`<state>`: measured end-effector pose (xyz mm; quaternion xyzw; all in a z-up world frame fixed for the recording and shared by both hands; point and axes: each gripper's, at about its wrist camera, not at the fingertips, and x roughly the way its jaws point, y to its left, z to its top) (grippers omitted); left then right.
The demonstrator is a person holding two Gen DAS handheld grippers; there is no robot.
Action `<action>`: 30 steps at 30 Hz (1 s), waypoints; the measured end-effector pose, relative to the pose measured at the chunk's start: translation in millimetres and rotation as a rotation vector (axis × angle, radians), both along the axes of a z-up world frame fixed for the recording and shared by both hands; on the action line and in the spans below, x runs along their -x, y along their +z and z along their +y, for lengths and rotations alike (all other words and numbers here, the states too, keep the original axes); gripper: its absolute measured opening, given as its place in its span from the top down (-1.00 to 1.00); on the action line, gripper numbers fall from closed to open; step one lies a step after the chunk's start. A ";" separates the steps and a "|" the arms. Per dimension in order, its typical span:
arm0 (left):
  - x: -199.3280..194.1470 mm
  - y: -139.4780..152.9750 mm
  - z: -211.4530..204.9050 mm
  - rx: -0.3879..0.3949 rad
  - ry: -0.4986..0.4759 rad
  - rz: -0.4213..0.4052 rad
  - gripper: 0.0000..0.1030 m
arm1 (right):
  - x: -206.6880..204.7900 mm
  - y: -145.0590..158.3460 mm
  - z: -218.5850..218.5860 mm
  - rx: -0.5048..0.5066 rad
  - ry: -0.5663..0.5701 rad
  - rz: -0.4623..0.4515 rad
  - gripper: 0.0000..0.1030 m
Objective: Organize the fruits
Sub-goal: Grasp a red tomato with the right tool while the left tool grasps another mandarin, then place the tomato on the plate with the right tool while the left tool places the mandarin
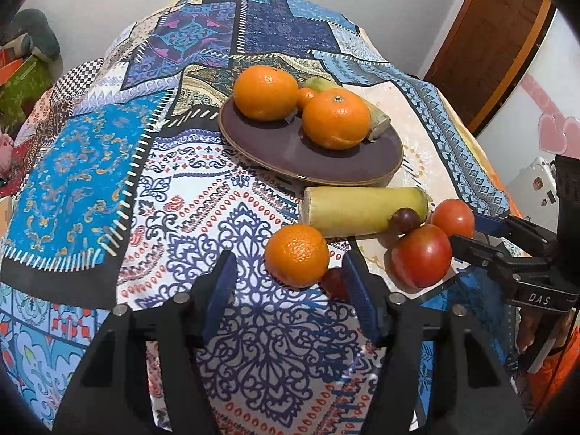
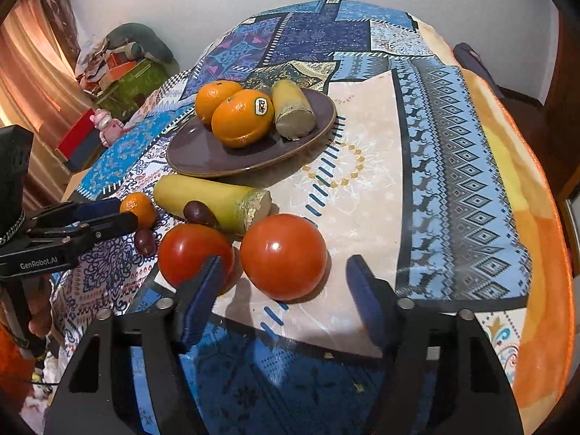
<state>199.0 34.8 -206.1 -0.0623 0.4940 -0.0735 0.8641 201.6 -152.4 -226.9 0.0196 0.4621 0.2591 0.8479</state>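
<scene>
A small orange (image 1: 296, 255) lies on the patterned tablecloth between the fingertips of my left gripper (image 1: 290, 282), which is open with a gap on each side of the fruit. A small dark red fruit (image 1: 335, 282) rests by the right finger. My right gripper (image 2: 284, 282) is open around the nearer tomato (image 2: 282, 255), its pads clear of it. A second tomato (image 2: 195, 253) sits by its left finger. Behind them lie a yellow-green cut fruit (image 2: 214, 199) and a dark plum (image 2: 198, 213). The purple plate (image 2: 203, 156) holds two large oranges (image 2: 242, 117) and another cut piece (image 2: 291, 114).
In the left wrist view the right gripper (image 1: 467, 232) reaches in from the right by the tomatoes (image 1: 422, 255). The left gripper (image 2: 128, 212) enters the right wrist view from the left. The table edge drops off at right, by an orange blanket (image 2: 543, 253). Clutter (image 2: 127, 72) stands beyond the table at left.
</scene>
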 end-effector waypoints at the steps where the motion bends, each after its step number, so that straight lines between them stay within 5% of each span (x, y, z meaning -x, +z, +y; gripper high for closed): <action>1: -1.5 -0.9 -0.4 0.005 -0.003 0.003 -0.03 | -0.3 -0.1 0.9 0.000 0.004 -0.003 -0.21; 10: -9.0 -3.9 -1.2 0.028 -0.007 0.003 0.27 | -1.4 -3.8 3.0 0.006 0.020 -0.004 0.07; 30: -9.8 46.8 17.1 0.011 0.033 -0.127 0.27 | -11.9 36.4 5.7 -0.056 0.013 -0.095 0.08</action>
